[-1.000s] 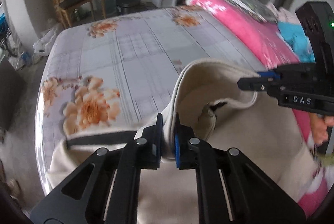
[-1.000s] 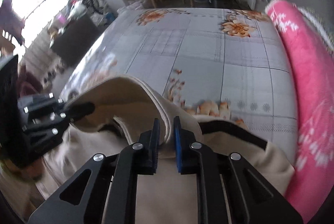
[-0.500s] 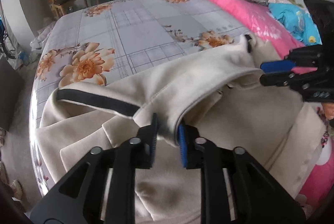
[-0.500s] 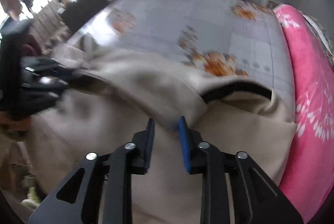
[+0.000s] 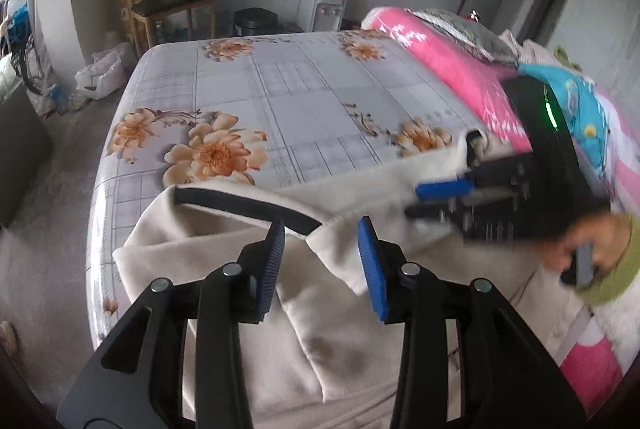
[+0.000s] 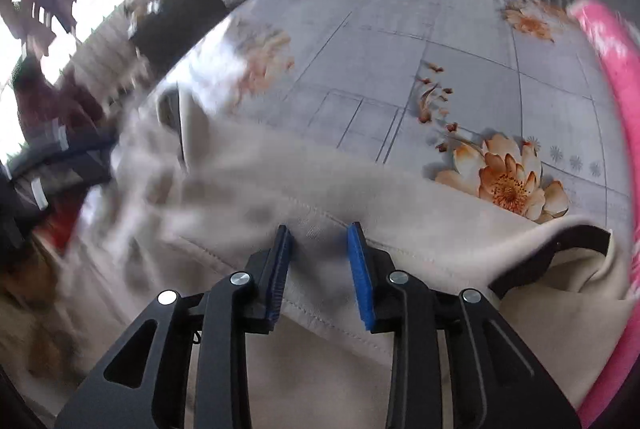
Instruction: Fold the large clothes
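cream coat (image 5: 400, 185) flat on floral bed (image 5: 288, 89), folded edge under both tools, left tool (image 5: 322, 261) jaws opening, partly apart, fold between pads untouched, right tool (image 6: 318, 269) partly open, hem between pads, not clamped

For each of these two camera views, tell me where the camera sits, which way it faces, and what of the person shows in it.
Left wrist: on the left gripper, looking down along its fingers, which are opening, across the cream garment and flowered bed sheet; the right gripper and a hand show at right.
Right wrist: on the right gripper, fingers apart over the garment's fold, bed beyond; the left gripper is blurred at left.
Shared: garment, sheet, pink quilt.
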A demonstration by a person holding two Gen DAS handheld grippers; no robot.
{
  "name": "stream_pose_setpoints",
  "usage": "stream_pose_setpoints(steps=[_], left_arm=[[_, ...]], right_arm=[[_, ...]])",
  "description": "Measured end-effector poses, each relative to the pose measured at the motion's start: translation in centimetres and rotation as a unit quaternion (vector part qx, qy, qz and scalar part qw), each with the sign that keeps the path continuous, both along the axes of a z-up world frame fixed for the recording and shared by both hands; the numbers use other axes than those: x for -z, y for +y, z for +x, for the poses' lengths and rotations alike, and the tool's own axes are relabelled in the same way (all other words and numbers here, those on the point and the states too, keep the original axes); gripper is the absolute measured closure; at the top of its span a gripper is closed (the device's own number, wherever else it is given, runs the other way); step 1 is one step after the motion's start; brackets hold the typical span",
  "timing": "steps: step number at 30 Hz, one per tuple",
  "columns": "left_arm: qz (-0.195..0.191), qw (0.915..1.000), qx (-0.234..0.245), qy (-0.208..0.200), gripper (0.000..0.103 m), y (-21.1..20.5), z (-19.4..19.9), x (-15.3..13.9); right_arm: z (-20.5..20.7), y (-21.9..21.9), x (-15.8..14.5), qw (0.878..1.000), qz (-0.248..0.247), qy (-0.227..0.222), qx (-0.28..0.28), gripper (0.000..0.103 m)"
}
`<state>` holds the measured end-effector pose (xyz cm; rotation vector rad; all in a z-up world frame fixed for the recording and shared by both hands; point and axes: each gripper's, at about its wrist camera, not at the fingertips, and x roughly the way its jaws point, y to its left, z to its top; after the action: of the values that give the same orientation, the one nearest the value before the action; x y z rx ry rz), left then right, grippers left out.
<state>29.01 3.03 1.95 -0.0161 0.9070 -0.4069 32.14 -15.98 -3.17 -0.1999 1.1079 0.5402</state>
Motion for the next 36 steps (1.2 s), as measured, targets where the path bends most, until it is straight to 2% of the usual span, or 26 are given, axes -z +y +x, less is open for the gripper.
stream_pose_setpoints(steps=[3,6,9,12,14,17,21,24,26,29,31,36], left_arm=[[-0.016,0.9997,0.010,0.017,0.066,-1.0,1.6,0.8],[-0.026,0.9979,0.015,0.057,0.066,-2.7,3.5,3.0],[0.020,0.9975,0.021,0.065,0.066,-4.0,3.7,5.1],[0.053,0.9971,0.040,0.037,0.066,-4.5,2.7,5.7],[0.065,0.9963,0.049,0.030,0.066,-4.7,2.4,5.7],[0.066,0.9962,0.051,0.028,0.066,-4.6,2.2,5.1],[0.056,0.9961,0.065,0.019,0.063,-4.3,1.4,4.1],[0.078,0.9943,0.065,0.033,0.058,-4.3,1.3,5.0],[0.099,0.9926,0.062,0.033,0.058,-4.3,1.1,5.3],[0.078,0.9951,0.052,0.032,0.058,-3.1,0.9,4.2],[0.067,0.9963,0.050,0.020,0.058,-2.7,0.6,3.3],[0.053,0.9970,0.054,-0.012,0.058,-3.0,1.0,1.4]], right_arm=[[-0.6,0.6,-0.4,1.000,-0.024,-0.012,-0.006,0.073],[-0.6,-0.3,-1.2,1.000,-0.009,-0.006,0.005,0.073],[-1.2,-1.6,-2.0,0.999,-0.016,-0.026,0.020,0.073],[-1.4,-3.5,0.1,0.998,-0.046,-0.009,0.030,0.073],[-1.7,-4.6,0.2,0.999,-0.016,-0.007,0.031,0.073],[-1.9,-5.6,-0.9,0.999,-0.005,0.004,0.049,0.073],[-2.4,-6.2,-1.9,0.998,0.008,-0.009,0.066,0.073],[-2.0,-6.8,-0.1,0.997,0.002,0.021,0.073,0.073],[-1.9,-7.1,-0.4,0.997,0.004,0.026,0.077,0.073],[-2.1,-7.7,-2.1,0.995,0.030,0.032,0.095,0.073],[-2.0,-7.7,-3.6,0.994,0.041,0.014,0.099,0.073],[-0.5,-6.3,-4.0,0.994,0.035,-0.007,0.099,0.070]])
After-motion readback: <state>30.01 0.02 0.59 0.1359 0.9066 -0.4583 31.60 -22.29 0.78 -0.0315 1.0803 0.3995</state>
